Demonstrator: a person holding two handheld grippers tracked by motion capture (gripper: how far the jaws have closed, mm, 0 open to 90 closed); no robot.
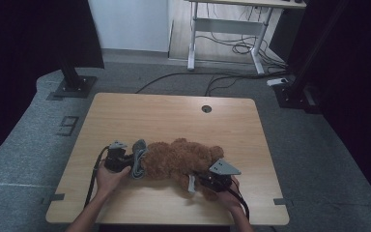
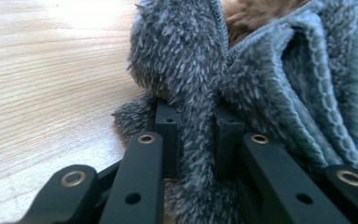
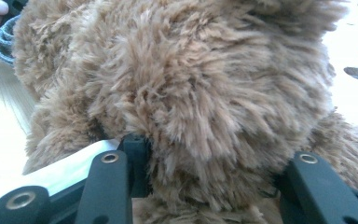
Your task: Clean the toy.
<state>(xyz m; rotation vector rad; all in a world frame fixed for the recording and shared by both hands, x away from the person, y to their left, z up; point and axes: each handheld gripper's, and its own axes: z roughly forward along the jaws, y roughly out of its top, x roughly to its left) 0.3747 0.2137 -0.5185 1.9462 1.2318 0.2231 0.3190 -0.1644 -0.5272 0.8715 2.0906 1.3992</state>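
Observation:
A brown teddy bear (image 1: 181, 159) lies on the wooden table (image 1: 174, 116), near its front edge. A grey fluffy cloth (image 1: 138, 158) bunches against the bear's left end. My left gripper (image 1: 125, 162) is shut on a fold of that grey cloth (image 2: 191, 93), with the fabric pinched between both jaws. My right gripper (image 1: 204, 182) is shut on a furry part of the teddy bear (image 3: 205, 107) at its right end, and the fur hides the fingertips. A white tag (image 3: 65, 168) sticks out beside the right gripper's left jaw.
A round cable hole (image 1: 206, 108) sits at the table's far side. Beyond the table stand a white desk frame (image 1: 227, 29) with loose cables on the floor and two black stand bases (image 1: 72, 84).

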